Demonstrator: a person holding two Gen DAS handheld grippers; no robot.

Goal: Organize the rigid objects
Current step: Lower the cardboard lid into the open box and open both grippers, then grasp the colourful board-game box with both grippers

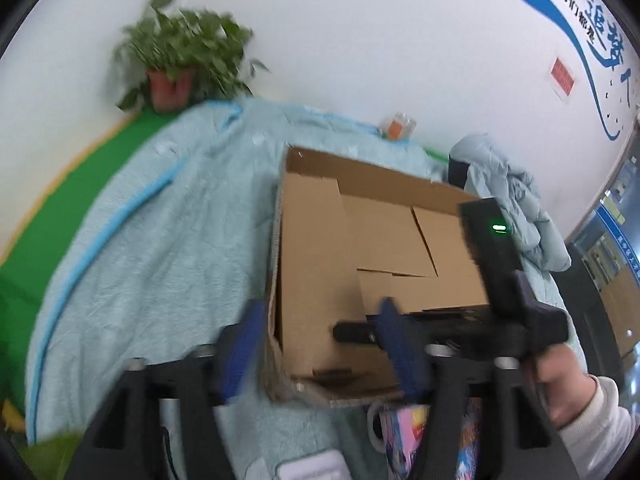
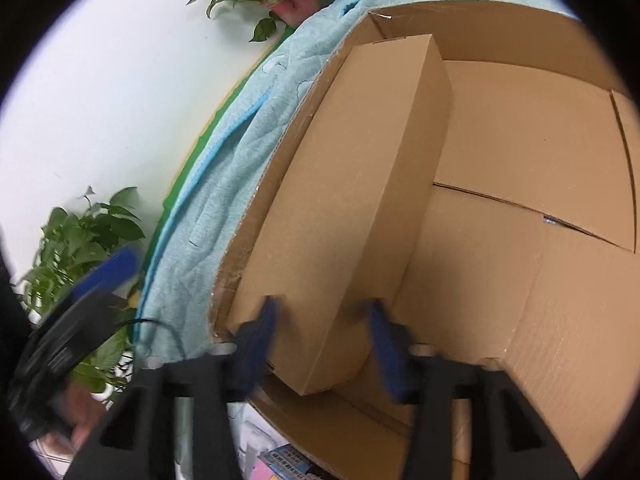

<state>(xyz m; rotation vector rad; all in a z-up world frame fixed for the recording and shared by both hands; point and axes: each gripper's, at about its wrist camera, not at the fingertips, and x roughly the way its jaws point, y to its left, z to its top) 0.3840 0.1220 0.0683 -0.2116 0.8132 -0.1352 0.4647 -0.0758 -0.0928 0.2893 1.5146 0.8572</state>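
Teal quilt (image 1: 132, 248) covers surface, big carton (image 1: 320, 168) on it. Right gripper (image 2: 324, 344) clamps narrow box (image 2: 352, 184) against carton's 9 o'clock wall; release only once seated flat. Left gripper (image 1: 320, 344) wide, empty, astride carton's near corner.

Black grippers, blue fingers (image 2: 260, 336); white sleeve (image 1: 596, 420) at wrist.

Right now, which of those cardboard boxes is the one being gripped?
The long narrow box standing along the big carton's left wall; the right gripper straddles its near end. The flat boxes beside it lie untouched.
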